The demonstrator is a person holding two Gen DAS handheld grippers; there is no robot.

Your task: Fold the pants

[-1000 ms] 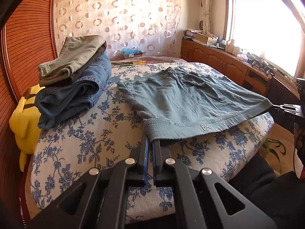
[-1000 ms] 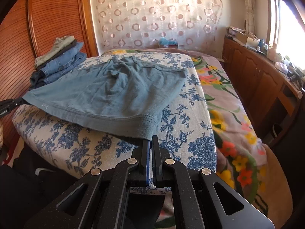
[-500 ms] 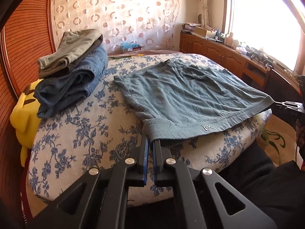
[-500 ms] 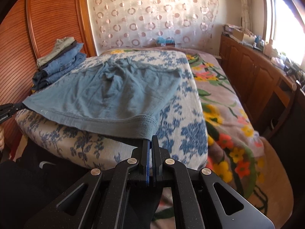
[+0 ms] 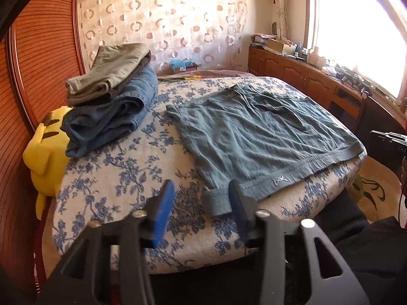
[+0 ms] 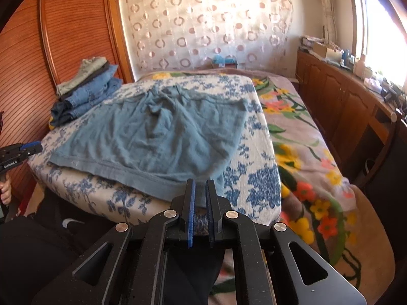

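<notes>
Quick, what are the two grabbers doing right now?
Left gripper: open, jaws just opened, pants corner loose between them.
Right gripper: open a crack, just opening, pants hem not pinched.

Your left gripper (image 5: 201, 198) and right gripper (image 6: 200, 195) are matte black with silver screws. Their pads (image 5: 162, 211) are blue. You wear black.

Bed (image 5: 106, 178) with blue flower sheet, teal pants (image 5: 259, 137) spread flat, stack of folded clothes (image 5: 112, 99) left of the pants
</notes>
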